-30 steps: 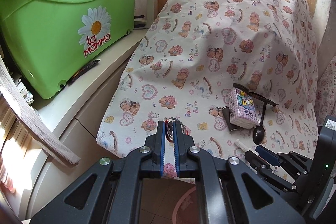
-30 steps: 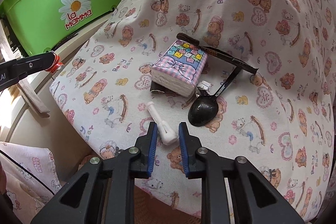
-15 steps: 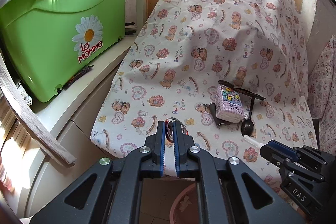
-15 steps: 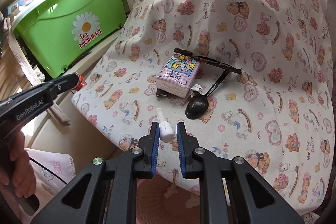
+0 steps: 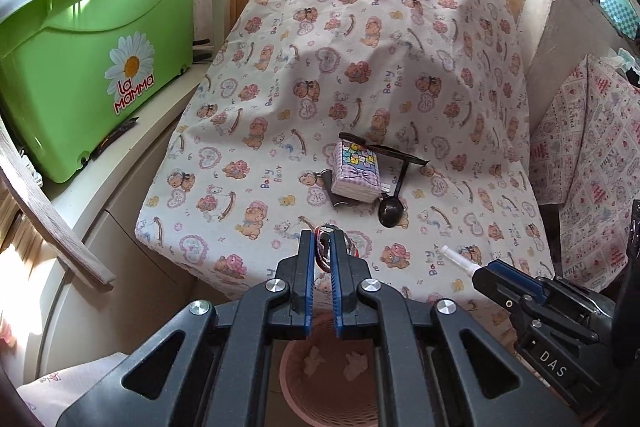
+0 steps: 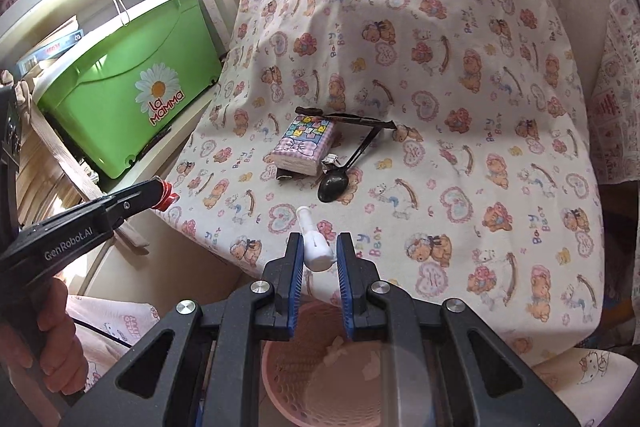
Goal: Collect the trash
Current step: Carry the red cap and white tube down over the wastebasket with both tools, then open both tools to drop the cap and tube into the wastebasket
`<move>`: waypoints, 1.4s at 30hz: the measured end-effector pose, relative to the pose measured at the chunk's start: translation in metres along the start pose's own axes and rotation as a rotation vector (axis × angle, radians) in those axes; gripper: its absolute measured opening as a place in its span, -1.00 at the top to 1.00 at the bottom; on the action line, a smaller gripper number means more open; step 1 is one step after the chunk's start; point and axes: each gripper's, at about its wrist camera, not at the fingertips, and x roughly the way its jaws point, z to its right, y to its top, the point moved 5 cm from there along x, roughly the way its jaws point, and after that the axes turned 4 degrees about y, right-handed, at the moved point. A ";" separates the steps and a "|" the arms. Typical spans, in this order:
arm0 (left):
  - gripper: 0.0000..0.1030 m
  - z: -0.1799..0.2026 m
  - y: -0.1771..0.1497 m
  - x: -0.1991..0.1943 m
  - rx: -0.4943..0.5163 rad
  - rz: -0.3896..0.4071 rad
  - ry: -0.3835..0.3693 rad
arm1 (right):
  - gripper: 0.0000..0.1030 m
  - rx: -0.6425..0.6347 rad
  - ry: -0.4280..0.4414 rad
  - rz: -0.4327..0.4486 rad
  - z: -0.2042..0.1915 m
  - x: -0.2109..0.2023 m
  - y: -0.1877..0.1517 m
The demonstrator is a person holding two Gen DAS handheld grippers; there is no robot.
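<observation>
Retreat from the bear-print cloth [image 6: 440, 107] on both sides, up and back past its near edge. White plastic piece [image 6: 310, 227], flat on the fabric a second ago with a blue pad on either side, now lifted clear and pinched in the right gripper [image 6: 318, 247]; jaws narrowed to a slim gap, thin end poking forward beyond the tips. Red-and-white wrapper [image 5: 319, 259] clamped as before in the left gripper [image 5: 322, 237], jaws almost fully closed on it.

Meaning for the task: two bits of trash off the table, pick-up finished, drop not yet made. Pink basket [image 6: 288, 359] on the floor directly below and behind both sets of fingers, a few pale scraps already inside. Probably only a short carry back and a release over the rim left for this pair.

Both tools angled steeply down and forward, side by side, left one gripped by a bare hand [image 6: 52, 339] at its handle. Left behind on the cloth, well ahead: tissue pack [image 6: 304, 147], black spoon [image 6: 334, 181] just beside it.
</observation>
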 end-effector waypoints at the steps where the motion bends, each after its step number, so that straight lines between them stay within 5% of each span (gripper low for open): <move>1: 0.87 0.002 -0.004 -0.002 0.006 0.010 0.005 | 0.65 0.009 0.014 -0.003 -0.001 -0.004 -0.003; 11: 0.87 -0.003 -0.067 0.058 -0.080 -0.226 -0.099 | 0.65 -0.018 0.039 -0.125 -0.012 0.010 -0.041; 22: 0.86 0.007 -0.101 0.092 -0.020 -0.374 -0.064 | 0.64 -0.089 0.012 -0.305 -0.021 0.047 -0.080; 42: 0.84 0.007 -0.162 0.165 -0.065 -0.641 -0.001 | 0.64 0.032 -0.106 -0.550 0.016 0.122 -0.145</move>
